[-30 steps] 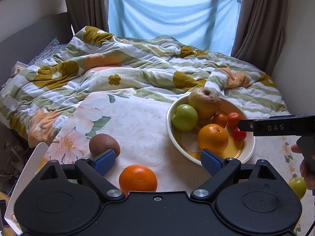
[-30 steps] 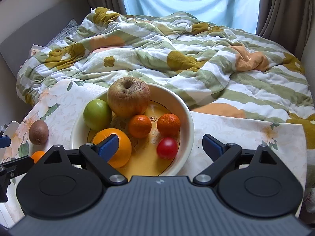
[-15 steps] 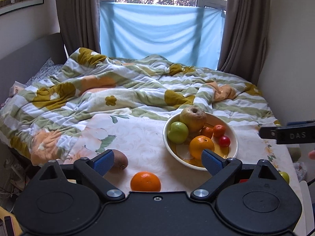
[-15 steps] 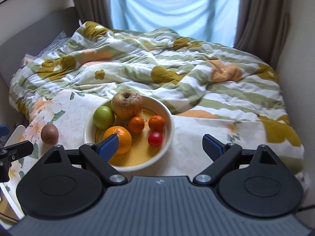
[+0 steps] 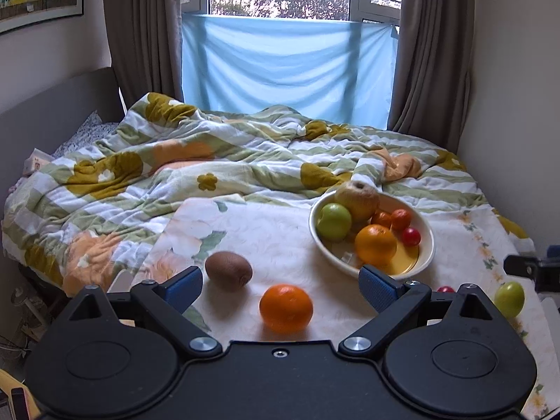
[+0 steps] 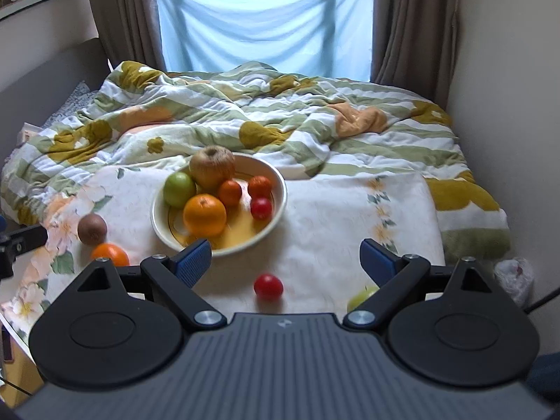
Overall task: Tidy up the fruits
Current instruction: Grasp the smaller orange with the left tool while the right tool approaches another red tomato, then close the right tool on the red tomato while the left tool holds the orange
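Both grippers hang spread and empty short of the bowl: left gripper, right gripper. An orange and kiwi lie left of the bowl, a cherry tomato and green apple nearer. Each wants a centred, gentle pinch.

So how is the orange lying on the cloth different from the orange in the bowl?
The loose orange lies alone on the flowered cloth, touching nothing; the bowl orange sits inside the bowl, packed among other fruit. The loose orange is a deeper, redder orange; the bowl orange is paler and yellower. Both are round, whole and unpeeled.
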Demonstrator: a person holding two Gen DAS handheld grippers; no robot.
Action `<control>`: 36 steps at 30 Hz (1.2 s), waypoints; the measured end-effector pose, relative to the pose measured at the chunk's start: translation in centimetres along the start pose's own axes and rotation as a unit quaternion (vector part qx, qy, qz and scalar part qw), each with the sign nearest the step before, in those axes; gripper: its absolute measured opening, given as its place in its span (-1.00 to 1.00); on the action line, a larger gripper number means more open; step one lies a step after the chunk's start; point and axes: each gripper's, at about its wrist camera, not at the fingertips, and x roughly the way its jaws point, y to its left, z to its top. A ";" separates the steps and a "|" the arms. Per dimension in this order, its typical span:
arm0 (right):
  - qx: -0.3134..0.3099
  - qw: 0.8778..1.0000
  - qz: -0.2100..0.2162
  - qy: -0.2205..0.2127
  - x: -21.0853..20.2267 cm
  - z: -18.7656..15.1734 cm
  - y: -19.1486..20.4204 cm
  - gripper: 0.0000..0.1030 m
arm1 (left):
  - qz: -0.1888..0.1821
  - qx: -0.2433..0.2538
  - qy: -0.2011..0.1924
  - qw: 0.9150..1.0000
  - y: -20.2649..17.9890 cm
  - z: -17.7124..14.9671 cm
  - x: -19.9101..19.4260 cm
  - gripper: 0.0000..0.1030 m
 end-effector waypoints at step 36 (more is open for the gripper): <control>0.006 0.997 -0.011 0.077 11.5 -6.5 2.5 0.71 | 0.002 0.073 0.059 0.996 -1.4 -4.8 11.9 0.27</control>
